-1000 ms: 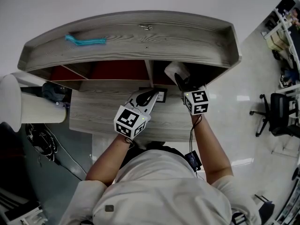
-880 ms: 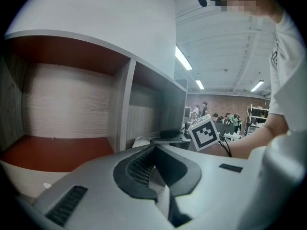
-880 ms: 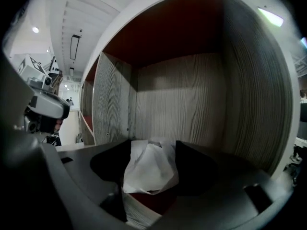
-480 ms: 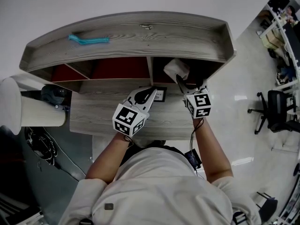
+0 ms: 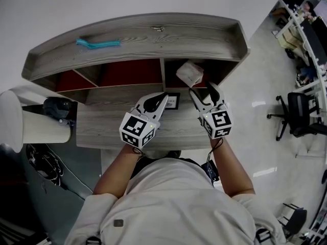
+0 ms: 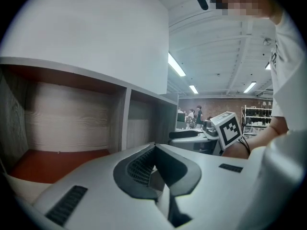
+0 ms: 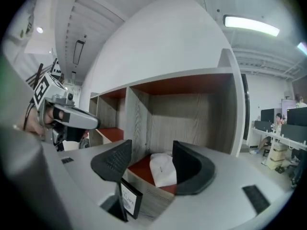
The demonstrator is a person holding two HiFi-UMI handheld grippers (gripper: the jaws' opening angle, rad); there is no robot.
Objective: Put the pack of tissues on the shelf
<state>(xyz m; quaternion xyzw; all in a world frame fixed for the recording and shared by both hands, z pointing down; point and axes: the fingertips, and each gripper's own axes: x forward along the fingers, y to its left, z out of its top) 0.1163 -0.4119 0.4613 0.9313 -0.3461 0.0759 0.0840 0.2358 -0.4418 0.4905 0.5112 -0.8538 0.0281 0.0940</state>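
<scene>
Where the shelf (image 5: 204, 37) has its right-hand box, the pack of tissues (image 5: 190, 73) lies on the red floor of that box, close to the front edge. The pack is white and looks soft, and nothing is holding it.

The right claw (image 5: 203, 89) hangs just in front of the pack, over the wooden surface (image 5: 97, 124). Its two jaws are wide apart and there is nothing in them. In the right gripper view the pack shows in the gap between the jaws, but it sits further back, inside the shelf, and the jaws do not touch it.

The left claw (image 5: 159, 99) is beside the right one, near the wall that splits the middle box from the right box. In the left gripper view its jaws are pressed together with nothing between them.

A small card (image 5: 172, 102) in a black frame stands on the surface between the two claws, just in front of the shelf. On top of the shelf, a blue-green thing (image 5: 97, 44) lies at the left and a little metal bit (image 5: 158, 29) lies near the middle. A black office chair (image 5: 301, 116) stands on the floor, far off to the right.
</scene>
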